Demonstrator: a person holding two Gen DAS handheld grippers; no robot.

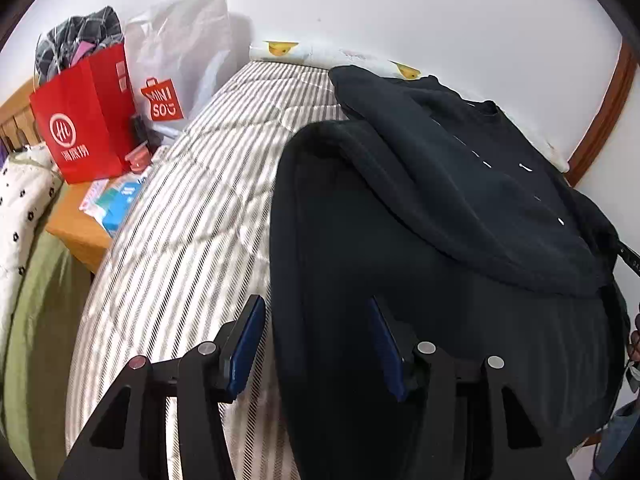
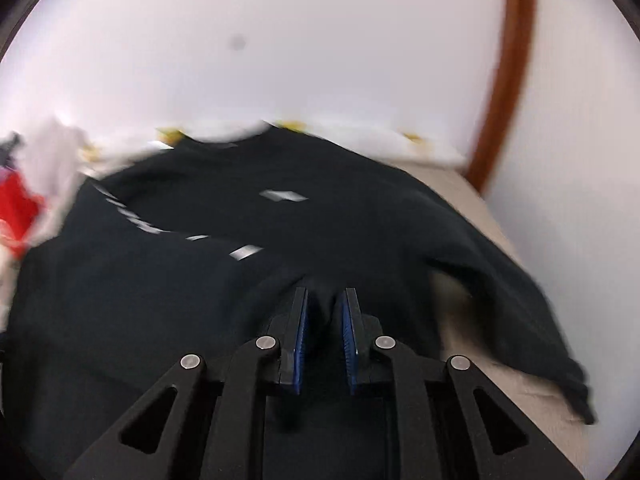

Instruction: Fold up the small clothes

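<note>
- The sweatshirt point(image 1: 460, 184) filled the centre and right of the left wrist view, spread on the striped bed point(image 1: 192, 200).
- One sleeve lay folded across its body; the rest was unfolded.
- The left gripper point(image 1: 316, 344) gaped wide over the hem, gripping nothing.
- The right gripper point(image 2: 325, 320) was pinched on a bunched fold, lower centre.

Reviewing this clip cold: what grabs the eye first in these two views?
A black sweatshirt sprawls over the striped bed, filling both views. The right gripper pinches a fold of it, while the left gripper hangs open at its edge. Left of the bed, a bright red bag stands out.
</note>
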